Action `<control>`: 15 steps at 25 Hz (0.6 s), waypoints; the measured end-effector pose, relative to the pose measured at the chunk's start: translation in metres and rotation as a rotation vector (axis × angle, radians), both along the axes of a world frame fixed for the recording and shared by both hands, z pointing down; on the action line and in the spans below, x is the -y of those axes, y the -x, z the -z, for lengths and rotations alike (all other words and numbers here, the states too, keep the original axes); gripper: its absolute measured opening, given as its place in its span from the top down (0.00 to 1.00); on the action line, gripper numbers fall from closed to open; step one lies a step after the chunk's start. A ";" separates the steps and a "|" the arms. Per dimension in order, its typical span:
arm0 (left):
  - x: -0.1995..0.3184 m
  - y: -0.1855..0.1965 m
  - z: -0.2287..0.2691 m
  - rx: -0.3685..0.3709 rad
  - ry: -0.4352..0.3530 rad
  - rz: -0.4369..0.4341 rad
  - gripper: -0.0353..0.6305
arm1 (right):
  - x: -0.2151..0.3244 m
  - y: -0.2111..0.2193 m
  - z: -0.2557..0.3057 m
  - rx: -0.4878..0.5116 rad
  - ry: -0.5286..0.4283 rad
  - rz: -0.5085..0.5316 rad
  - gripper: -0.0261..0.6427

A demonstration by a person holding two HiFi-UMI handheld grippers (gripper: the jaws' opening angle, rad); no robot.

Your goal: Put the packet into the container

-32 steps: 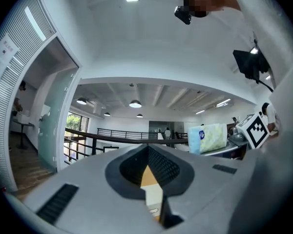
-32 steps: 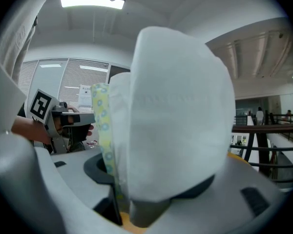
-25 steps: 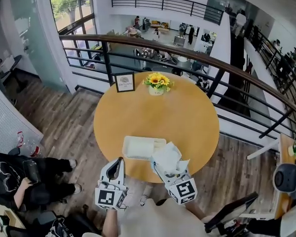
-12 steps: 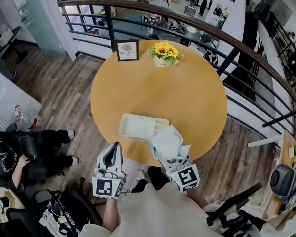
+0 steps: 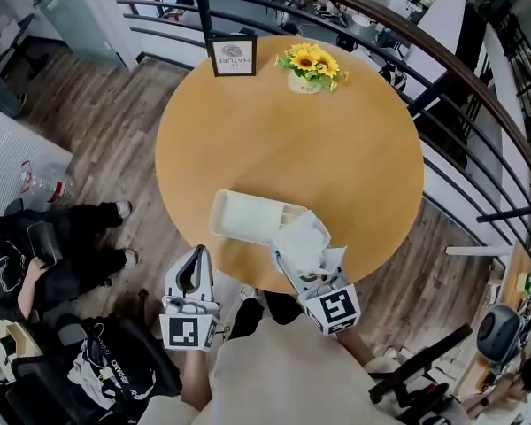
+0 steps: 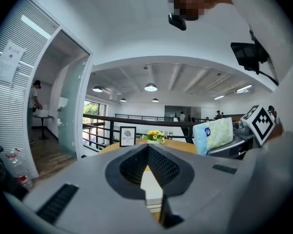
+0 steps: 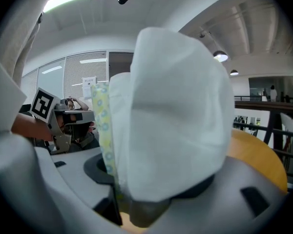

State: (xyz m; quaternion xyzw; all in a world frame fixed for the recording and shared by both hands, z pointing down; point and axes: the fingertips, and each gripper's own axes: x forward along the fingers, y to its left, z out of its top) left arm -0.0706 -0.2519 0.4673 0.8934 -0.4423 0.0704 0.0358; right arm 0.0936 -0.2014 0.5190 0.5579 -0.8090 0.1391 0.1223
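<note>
The container (image 5: 237, 215), a shallow white tray, lies on the near part of the round wooden table (image 5: 336, 149). My right gripper (image 5: 299, 266) is shut on the packet (image 5: 301, 243), a soft white pack with a yellow-patterned edge. The gripper holds it just above the table's near edge, at the tray's right end. In the right gripper view the packet (image 7: 176, 111) fills the space between the jaws and hides the tray. My left gripper (image 5: 197, 257) hangs off the table's near edge, left of the tray, its fingertips together and nothing in them. From the left gripper view the packet (image 6: 214, 134) shows at the right.
A pot of sunflowers (image 5: 310, 65) and a framed sign (image 5: 233, 57) stand at the table's far side, with a dark railing (image 5: 442, 87) behind them. At the left a seated person (image 5: 31, 264) has a black bag (image 5: 115, 370) nearby. A bottle (image 5: 40, 182) lies on the wooden floor.
The head camera has tilted down and drawn nearer, so the table fills more of the view. Both grippers keep about the same places relative to the tray; the packet stays gripped.
</note>
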 end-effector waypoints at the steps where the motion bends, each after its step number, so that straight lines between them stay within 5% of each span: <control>1: 0.000 0.000 -0.003 0.002 0.011 0.003 0.94 | 0.000 0.000 -0.002 -0.003 0.012 0.003 0.53; 15: 0.010 0.020 -0.025 0.002 0.073 0.133 0.94 | 0.051 0.015 -0.018 -0.110 0.086 0.214 0.53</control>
